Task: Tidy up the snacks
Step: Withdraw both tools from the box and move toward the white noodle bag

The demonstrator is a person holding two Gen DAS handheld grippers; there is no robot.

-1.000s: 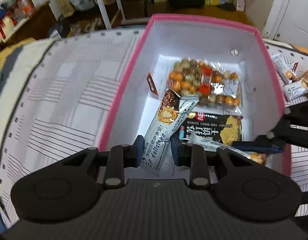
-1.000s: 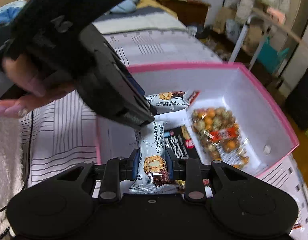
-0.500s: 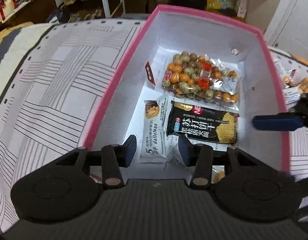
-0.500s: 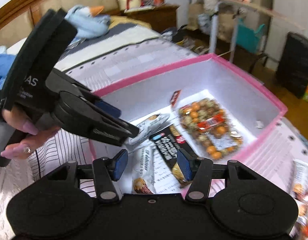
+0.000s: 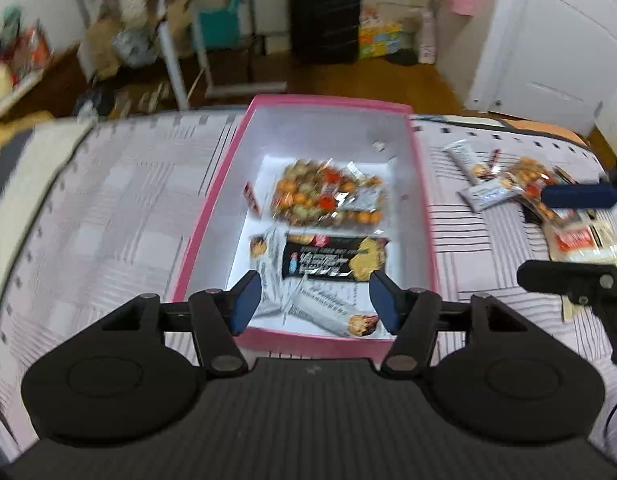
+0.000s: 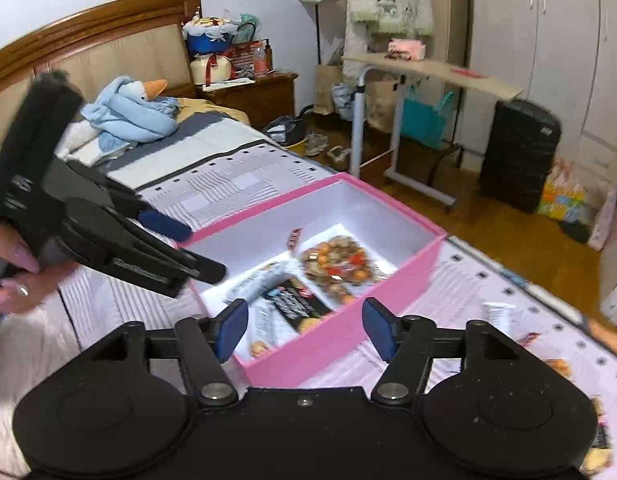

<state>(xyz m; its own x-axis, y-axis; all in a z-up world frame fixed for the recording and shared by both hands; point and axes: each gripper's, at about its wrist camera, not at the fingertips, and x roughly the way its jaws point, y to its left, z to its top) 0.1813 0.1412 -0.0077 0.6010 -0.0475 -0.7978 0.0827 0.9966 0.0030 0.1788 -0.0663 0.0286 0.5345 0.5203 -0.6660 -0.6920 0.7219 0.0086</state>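
Your snacks sit in the pink box [image 5: 212, 216] on the bed [image 5: 108, 208]: a clear bag of mixed orange and green nuts [image 5: 324, 200] toward the far end, a black cracker packet [image 5: 332, 262] nearer you, and two grey-white bars at the near end — one [image 5: 328, 312] lying along the near wall, the other [image 5: 268, 268] just left of the black packet. A small red sachet [image 5: 250, 196] leans on the box's left wall. More packets [image 5: 520, 184] lie loose on the striped cover to the right of the box, well apart from it.

Your left tool [image 5: 314, 300] hovers above the near end of the box with its jaws spread; they have just been opening, and nothing is between the blue pads. Your right tool [image 6: 304, 326] is likewise spread, its jaws having just opened, with nothing gripped — it hangs over the box's near corner. In the right wrist view your left hand [image 6: 16, 284] holds its tool at the left, above the cover
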